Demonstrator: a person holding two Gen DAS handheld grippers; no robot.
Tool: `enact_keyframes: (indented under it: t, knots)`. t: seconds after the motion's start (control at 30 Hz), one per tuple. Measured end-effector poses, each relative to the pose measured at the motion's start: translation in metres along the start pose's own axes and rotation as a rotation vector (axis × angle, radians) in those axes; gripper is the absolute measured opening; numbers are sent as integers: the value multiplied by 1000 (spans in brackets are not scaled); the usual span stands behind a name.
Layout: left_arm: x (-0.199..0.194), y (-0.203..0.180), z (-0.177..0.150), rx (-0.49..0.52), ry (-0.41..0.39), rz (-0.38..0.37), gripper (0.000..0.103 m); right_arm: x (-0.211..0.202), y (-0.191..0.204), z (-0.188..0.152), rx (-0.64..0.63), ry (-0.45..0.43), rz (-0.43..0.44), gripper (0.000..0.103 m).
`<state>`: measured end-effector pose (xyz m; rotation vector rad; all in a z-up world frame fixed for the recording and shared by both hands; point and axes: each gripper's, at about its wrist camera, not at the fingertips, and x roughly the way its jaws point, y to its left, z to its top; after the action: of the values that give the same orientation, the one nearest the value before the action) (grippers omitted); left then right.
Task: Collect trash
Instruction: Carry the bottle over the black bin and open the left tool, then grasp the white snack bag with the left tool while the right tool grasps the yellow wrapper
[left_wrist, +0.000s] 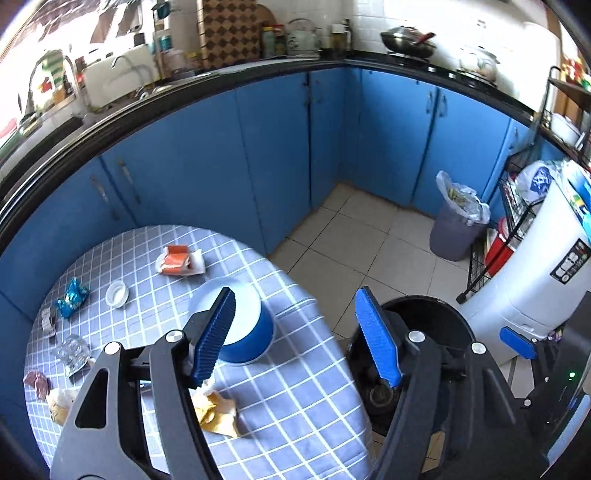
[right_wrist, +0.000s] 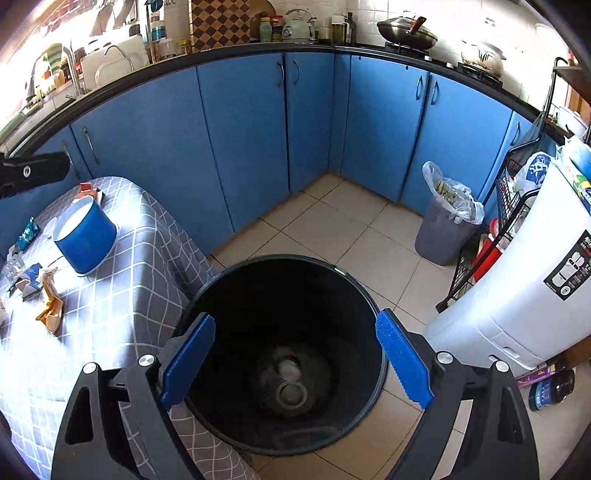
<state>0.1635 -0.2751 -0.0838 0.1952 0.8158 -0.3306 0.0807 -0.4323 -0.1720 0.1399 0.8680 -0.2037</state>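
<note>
On the table: a grey-blue checked tablecloth (left_wrist: 295, 387) covers the table, and bits of trash lie spread over it.
Left gripper: the left gripper (left_wrist: 299, 338) hangs over the near edge of the table. Its two blue fingers (left_wrist: 216, 334) are wide apart and hold nothing.
Right gripper: the right gripper (right_wrist: 295, 363) hangs right above the black bin. Its fingers are wide apart too, with nothing between them.
Black bin: the black bin (right_wrist: 332, 275) stands on the floor, just beside the table. Its top is open. Something small and round lies at the bottom (right_wrist: 291, 393); what it is cannot be told.
Blue tub: a blue tub (left_wrist: 255, 332) with a white inside stands on the cloth near the table edge.
Orange packet: an orange packet (left_wrist: 179, 262) lies on white paper, behind the tub.
Blue wrapper: a shiny blue wrapper (left_wrist: 72, 297) lies on the far left of the table.
White lid: a small white lid (left_wrist: 117, 293) lies near the blue wrapper.
Yellow paper: a crumpled yellow paper (left_wrist: 218, 415) lies just under the left finger.
Clear plastic: a crumpled clear plastic piece (left_wrist: 74, 350) lies at the left edge.
Grey bin: a grey bin (left_wrist: 456, 230) with a plastic bag, already full, stands far off by the blue cupboards (left_wrist: 207, 166).
</note>
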Motion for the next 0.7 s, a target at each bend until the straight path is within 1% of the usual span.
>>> enact_keyframes:
  t: [0.03,0.17,0.2,0.33,0.5,0.7]
  knots:
    - [-1,3,-2,-5,1,3,68,0,2,0,-2,2,4,87]
    - [-7,16,-12,-25,6,21,77,-5,17,0,-38,-1,14,87]
    - [-8,20,-15,-28,5,33,78,-6,19,1,-40,-3,17,87]
    - [-16,37,-25,-45,3,59,78,-12,35,2,-62,-9,42,87]
    - [-29,72,-39,-87,1,98,78,-19,68,3,-112,-13,84,87]
    - [-41,119,-57,-141,13,154,78,-23,124,2,-192,-9,164,87]
